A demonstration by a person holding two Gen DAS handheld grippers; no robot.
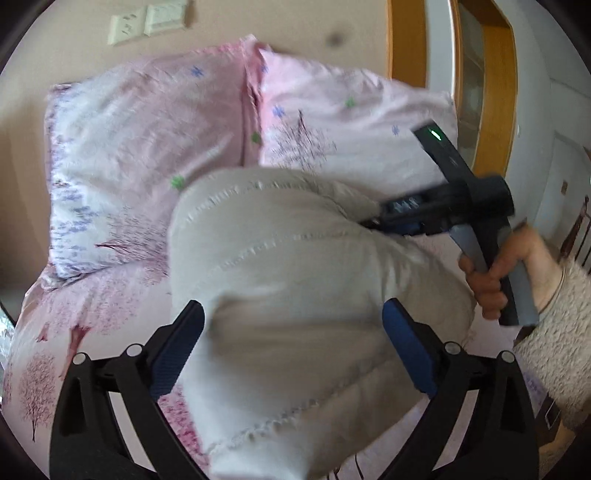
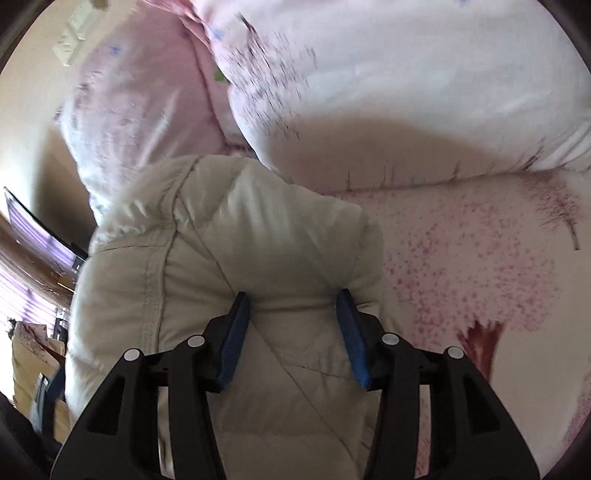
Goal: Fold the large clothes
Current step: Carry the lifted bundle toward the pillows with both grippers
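Note:
A pale beige quilted jacket (image 1: pixel 295 258) lies bundled on a pink flowered bed sheet (image 1: pixel 55 350). My left gripper (image 1: pixel 293 314) stands wide open just over its near part, with the padded fabric bulging up between the blue pads (image 1: pixel 181 350). In the same view a person's hand (image 1: pixel 487 273) holds the right gripper (image 1: pixel 369 221), whose tips sit at a fold on the jacket's far right side. In the right wrist view, the right gripper (image 2: pixel 293 299) is open about halfway over the jacket (image 2: pixel 221 240). The fabric lies loose under its pads (image 2: pixel 351 332).
Two pink flowered pillows (image 1: pixel 140 147) (image 1: pixel 351 122) lean against the wall behind the jacket. Wall sockets (image 1: pixel 147 18) are above them, and a wooden door frame (image 1: pixel 495 92) is at the right. Bare sheet (image 2: pixel 480 258) stretches right of the jacket. A lit screen (image 2: pixel 37 232) is at the far left.

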